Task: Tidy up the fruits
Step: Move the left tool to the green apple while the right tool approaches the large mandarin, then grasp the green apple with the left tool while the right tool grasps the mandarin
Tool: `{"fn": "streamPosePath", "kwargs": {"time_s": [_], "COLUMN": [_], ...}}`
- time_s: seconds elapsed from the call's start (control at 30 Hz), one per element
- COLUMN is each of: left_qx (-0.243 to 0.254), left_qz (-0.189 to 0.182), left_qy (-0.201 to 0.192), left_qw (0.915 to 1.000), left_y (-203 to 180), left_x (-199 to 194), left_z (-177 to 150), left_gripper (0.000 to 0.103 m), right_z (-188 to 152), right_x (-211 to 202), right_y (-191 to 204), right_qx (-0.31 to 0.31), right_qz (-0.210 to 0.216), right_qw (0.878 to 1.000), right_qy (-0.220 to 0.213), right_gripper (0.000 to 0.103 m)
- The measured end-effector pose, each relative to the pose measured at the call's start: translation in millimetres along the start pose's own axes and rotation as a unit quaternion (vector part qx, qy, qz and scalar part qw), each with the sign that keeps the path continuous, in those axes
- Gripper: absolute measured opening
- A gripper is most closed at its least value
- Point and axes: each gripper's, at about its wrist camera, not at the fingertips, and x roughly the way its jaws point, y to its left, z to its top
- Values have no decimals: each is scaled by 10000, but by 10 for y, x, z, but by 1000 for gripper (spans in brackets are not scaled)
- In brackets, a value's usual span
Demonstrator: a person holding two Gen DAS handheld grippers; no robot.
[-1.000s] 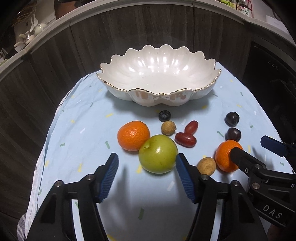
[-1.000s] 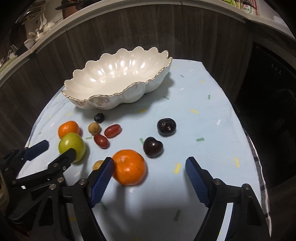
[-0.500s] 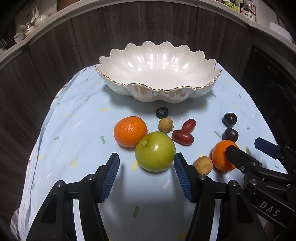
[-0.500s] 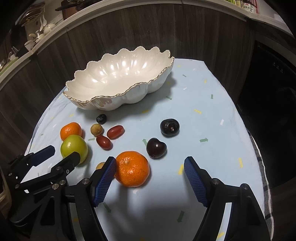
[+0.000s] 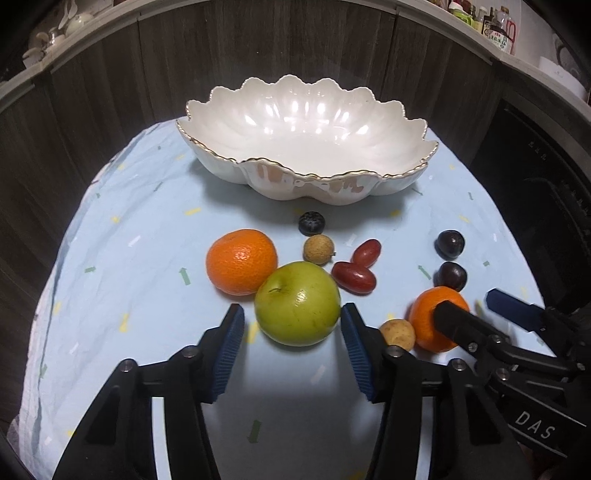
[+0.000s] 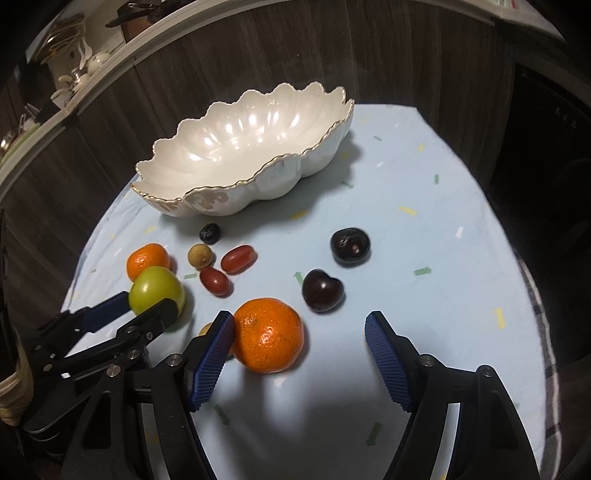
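Note:
A white scalloped bowl stands empty at the back of the light blue cloth; it also shows in the right wrist view. My left gripper is open, its pads on either side of the green apple, not closed on it. An orange touches the apple's left. My right gripper is open, its left pad against a second orange. Two dark cherries, two red grape tomatoes, a longan and a blueberry lie between.
A small tan longan lies between the two grippers. Dark wood cabinet fronts stand behind the table. A shelf with bottles runs above. The cloth edge drops off at the right.
Both grippers moved forward and lower. The left gripper's pads now flank the apple. The right gripper's left pad has come up against the orange.

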Motion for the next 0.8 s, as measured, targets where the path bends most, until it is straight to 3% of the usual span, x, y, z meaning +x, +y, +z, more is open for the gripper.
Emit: {"fn": "streamPosePath", "kwargs": {"time_s": [0.23,0.4,0.8], "left_qx": [17,91,196], "left_qz": [7,106,479], "left_qy": [1,5,-262], "left_qw": [10000,9999,9983], "left_y": [-20,-50,-31], "left_x": [7,-28,-186], "left_z": [15,14,-37], "left_gripper": [47,46,46], "right_z": [-1,-9,-28], "right_x": [40,29,134], "right_y": [-5,30,52], "right_qx": [106,114,314], "right_qz": [235,395,625], "right_qw": [9997,9991,9972], "right_qy": [47,100,250], "right_gripper": [69,57,55]}}
